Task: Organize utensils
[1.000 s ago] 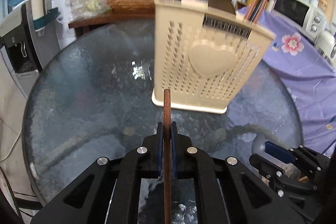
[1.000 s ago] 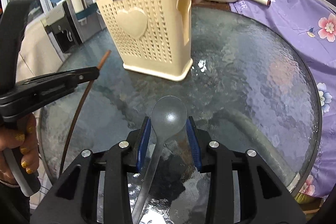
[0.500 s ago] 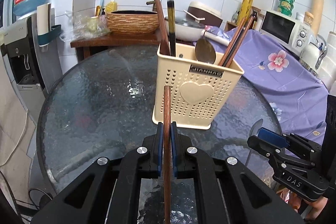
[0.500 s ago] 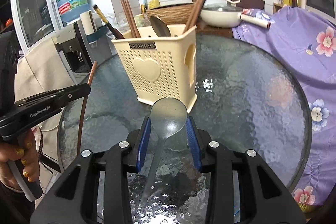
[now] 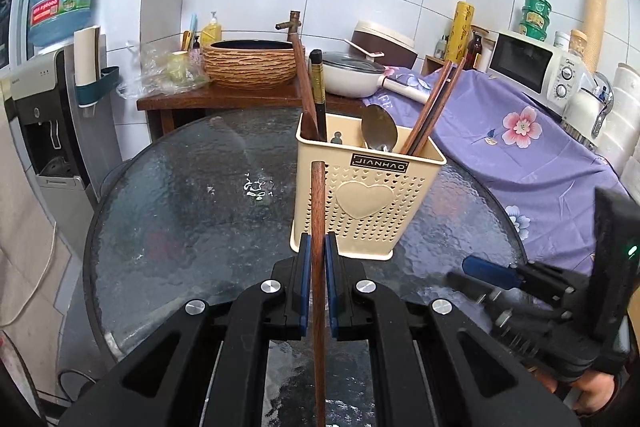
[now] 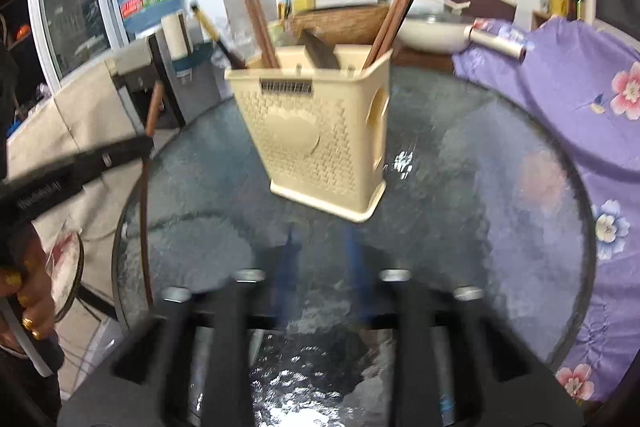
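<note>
My left gripper (image 5: 318, 259) is shut on a brown wooden chopstick (image 5: 318, 195), which stands upright between the blue pads. Just beyond it stands the beige perforated utensil holder (image 5: 368, 203), with several chopsticks and a metal spoon (image 5: 378, 131) in it. In the blurred right wrist view, my right gripper (image 6: 320, 263) faces the holder (image 6: 316, 135) from a short way back. Its jaws are opening and I see nothing between them. The right gripper (image 5: 492, 277) also shows low at the right of the left wrist view, and the left gripper (image 6: 140, 147) with its chopstick (image 6: 154, 107) at the left of the right wrist view.
The holder stands on a round textured glass table (image 5: 180, 207). A purple flowered cloth (image 5: 520, 155) covers a surface to the right, with a microwave (image 5: 536, 67) on it. Behind the table are a wooden counter with a basin (image 5: 252, 63) and a pan (image 5: 352, 75). A water dispenser (image 5: 40, 131) is at the left.
The grey spoon that sat between the right gripper's pads is gone from view and those jaws stand wider. Both grippers have risen, so the holder looks lower and farther. The left still grips the chopstick.
</note>
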### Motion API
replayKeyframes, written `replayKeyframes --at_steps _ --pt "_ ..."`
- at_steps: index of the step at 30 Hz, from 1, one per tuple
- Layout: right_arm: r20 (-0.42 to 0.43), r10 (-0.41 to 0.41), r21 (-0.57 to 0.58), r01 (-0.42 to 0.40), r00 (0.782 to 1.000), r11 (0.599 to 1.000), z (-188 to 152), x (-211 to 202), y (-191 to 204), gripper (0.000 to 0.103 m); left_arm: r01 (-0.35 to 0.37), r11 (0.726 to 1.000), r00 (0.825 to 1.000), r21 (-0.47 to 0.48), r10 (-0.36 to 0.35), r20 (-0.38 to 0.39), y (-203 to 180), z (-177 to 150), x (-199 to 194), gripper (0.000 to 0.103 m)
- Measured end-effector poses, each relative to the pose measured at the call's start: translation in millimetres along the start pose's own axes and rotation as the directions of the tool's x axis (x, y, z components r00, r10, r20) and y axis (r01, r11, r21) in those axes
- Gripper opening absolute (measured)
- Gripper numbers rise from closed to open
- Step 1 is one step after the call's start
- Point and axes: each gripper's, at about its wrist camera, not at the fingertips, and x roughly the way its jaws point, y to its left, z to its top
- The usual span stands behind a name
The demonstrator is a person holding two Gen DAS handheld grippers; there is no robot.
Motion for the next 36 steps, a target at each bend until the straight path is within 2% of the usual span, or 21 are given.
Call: replayKeyframes --at_steps 6,11,13,14,16,21,24,29,32,36 --pt "-0.080 -0.014 -0.056 0.009 0.997 0.998 -11 41 20 0.058 -0.002 1.000 1.000 -0.015 0.002 0.012 7 2 -4 0.007" --pt "-0.181 -0.051 -0.101 0.033 0.982 0.994 -14 85 39 0.058 0.003 1.000 1.000 -0.024 -0.003 0.028 11 4 -11 0.007" --pt "-0.209 -0.091 -0.127 0.065 0.974 0.990 -12 101 45 0.056 0.004 1.000 1.000 -0.023 -0.003 0.031 12 5 -13 0.007" --pt "-0.219 -0.097 -0.125 0.071 0.971 0.990 -12 106 47 0.051 0.004 1.000 0.999 -0.024 -0.003 0.033 13 4 -15 0.007" --pt "-0.247 -0.100 -0.114 0.073 0.964 0.991 -10 117 48 0.049 0.006 1.000 0.999 -0.028 -0.005 0.037 16 4 -17 0.007" --pt "-0.248 -0.123 -0.110 0.098 0.961 0.989 -3 131 53 0.046 0.007 0.999 0.999 -0.034 -0.006 0.039 21 3 -18 0.007" --pt "-0.248 -0.126 -0.103 0.104 0.960 0.989 0 136 57 0.037 0.008 0.999 0.999 -0.040 -0.007 0.038 23 3 -17 0.007" --pt "-0.247 -0.129 -0.097 0.108 0.960 0.989 3 140 60 0.036 0.011 0.999 0.999 -0.039 -0.010 0.039 22 3 -17 0.007" --pt "-0.233 -0.085 -0.060 0.072 0.969 0.996 5 133 54 0.036 0.010 0.999 0.999 -0.041 -0.008 0.043 21 3 -17 0.007" --pt "-0.160 -0.021 -0.030 0.017 0.987 0.999 8 103 47 0.036 0.009 0.999 0.999 -0.042 -0.007 0.046 19 3 -18 0.007"
